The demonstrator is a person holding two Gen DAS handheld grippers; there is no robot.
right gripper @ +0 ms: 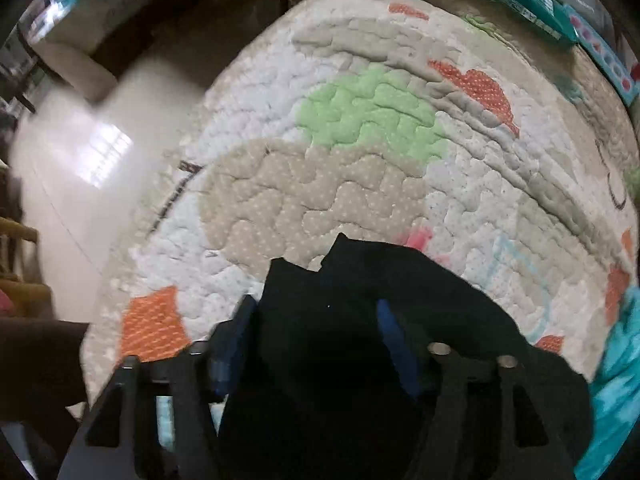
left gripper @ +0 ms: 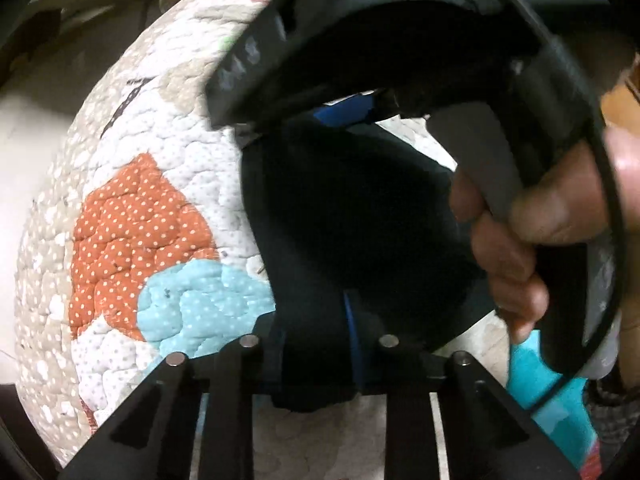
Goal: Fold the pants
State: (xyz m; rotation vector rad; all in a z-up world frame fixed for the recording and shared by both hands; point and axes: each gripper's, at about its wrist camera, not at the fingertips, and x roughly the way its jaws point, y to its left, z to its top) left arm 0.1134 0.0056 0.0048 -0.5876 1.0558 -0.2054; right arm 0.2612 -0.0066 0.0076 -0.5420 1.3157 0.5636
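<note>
The dark pants [left gripper: 340, 208] lie on a patchwork quilt [left gripper: 140, 220]. My left gripper [left gripper: 316, 340] is shut on their near edge, with dark cloth pinched between its blue pads. A hand [left gripper: 520, 220] holds my right gripper [left gripper: 352, 112] over the far end of the pants, pointing down. In the right wrist view the pants [right gripper: 460, 312] bunch between and around the blue-padded fingers of my right gripper [right gripper: 316, 336]. Its jaws stand apart with cloth in the gap and spilling past the right finger. I see no firm pinch there.
The quilt [right gripper: 320, 184] covers a raised surface whose left edge drops to a shiny pale floor [right gripper: 80, 168]. Teal boxes [right gripper: 540, 12] line the far right edge. A teal cloth [right gripper: 616, 380] lies at the right. Brown furniture stands far left.
</note>
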